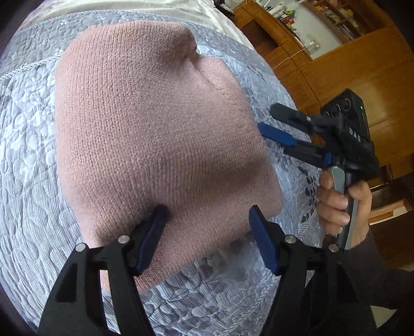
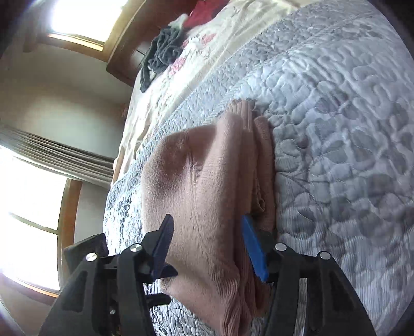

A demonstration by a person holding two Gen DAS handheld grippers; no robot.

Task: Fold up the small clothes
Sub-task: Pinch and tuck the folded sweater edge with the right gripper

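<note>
A pink knitted garment [image 1: 155, 129] lies folded in a thick bundle on the grey-blue quilted bedspread [image 1: 31, 155]. My left gripper [image 1: 207, 214] is open, its blue-padded fingers straddling the garment's near edge with nothing pinched. My right gripper [image 1: 269, 119], held by a hand [image 1: 341, 204], is open just off the garment's right edge. In the right wrist view the garment [image 2: 207, 168] shows stacked folded layers on its right side. There the right gripper [image 2: 207, 222] stands open over its near end.
A dark grey piece of clothing [image 2: 160, 56] and a red one [image 2: 204, 13] lie on a cream floral sheet [image 2: 207, 56] further up the bed. Wooden cabinets [image 1: 349, 64] stand beyond the bed's right side. Bright windows [image 2: 26, 206] are on the left.
</note>
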